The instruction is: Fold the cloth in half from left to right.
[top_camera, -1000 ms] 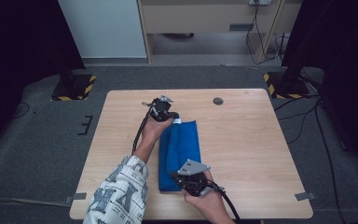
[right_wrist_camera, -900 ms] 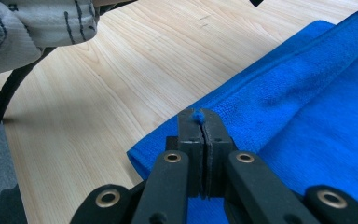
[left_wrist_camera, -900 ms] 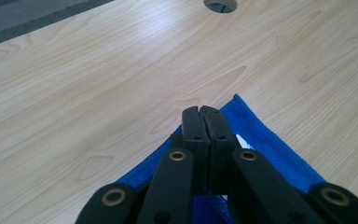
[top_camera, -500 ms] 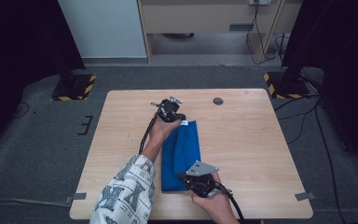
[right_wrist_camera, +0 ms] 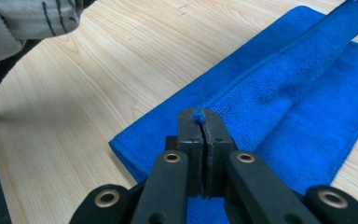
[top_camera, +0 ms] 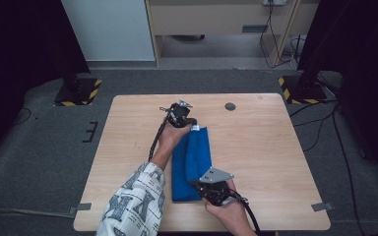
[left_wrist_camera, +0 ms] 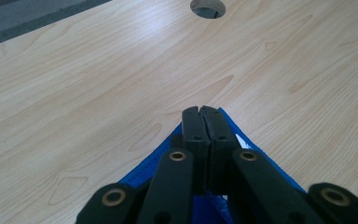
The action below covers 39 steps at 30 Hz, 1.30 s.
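Even overhead light, dark surroundings, slightly soft focus.

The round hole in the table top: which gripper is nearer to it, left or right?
Left. The left gripper holds the blue towel's far corner, not far from the round hole. The right gripper holds the near end, much farther away.

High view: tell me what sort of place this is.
Probably a lab or recording studio, not a home: a bare wooden table on grey carpet, black stands on hazard-striped bases at both far corners, and cables trailing across the floor.
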Tool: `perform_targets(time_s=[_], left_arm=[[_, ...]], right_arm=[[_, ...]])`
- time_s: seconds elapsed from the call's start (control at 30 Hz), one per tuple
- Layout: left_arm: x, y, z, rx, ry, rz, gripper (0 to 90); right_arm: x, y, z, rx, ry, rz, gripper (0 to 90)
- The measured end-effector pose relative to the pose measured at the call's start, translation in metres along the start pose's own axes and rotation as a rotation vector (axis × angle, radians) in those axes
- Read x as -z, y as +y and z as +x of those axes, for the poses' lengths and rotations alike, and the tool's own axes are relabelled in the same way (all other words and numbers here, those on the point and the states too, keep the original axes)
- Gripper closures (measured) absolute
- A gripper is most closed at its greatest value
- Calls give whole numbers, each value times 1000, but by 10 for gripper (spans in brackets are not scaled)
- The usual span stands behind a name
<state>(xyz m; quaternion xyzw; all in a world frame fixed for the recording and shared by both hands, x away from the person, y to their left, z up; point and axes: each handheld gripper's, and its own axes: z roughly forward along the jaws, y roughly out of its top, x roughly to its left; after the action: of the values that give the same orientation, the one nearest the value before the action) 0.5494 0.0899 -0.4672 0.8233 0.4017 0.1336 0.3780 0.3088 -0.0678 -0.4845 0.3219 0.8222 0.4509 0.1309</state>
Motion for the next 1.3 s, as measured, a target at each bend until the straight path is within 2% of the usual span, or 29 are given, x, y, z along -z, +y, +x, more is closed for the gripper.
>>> perform_targets(time_s=[0.23,0.4,0.57,0.77,0.9,1.13,1.3], left_arm=[[-10,-3,-4,-6,-5,20,892],[-14,-6,-1,1,2,38,892],[-12,-5,0,1,5,33,891],[-15,-6,-1,14,-11,30,889],[-18,-6,-4,9,-28,30,885],[-22,-8,-5,24,-41,27,851],[-23,-8,-8,32,-48,23,793]], right_arm=[[-2,-6,-1,-3,1,19,878],[-3,-9,-2,-3,1,30,877],[-2,-10,-2,-9,0,27,875],[-2,-14,-6,-15,-7,42,859],[-5,-17,-8,-27,-9,59,812],[-5,-19,-11,-43,-17,80,707],[-4,-21,-15,-71,-24,106,634]])
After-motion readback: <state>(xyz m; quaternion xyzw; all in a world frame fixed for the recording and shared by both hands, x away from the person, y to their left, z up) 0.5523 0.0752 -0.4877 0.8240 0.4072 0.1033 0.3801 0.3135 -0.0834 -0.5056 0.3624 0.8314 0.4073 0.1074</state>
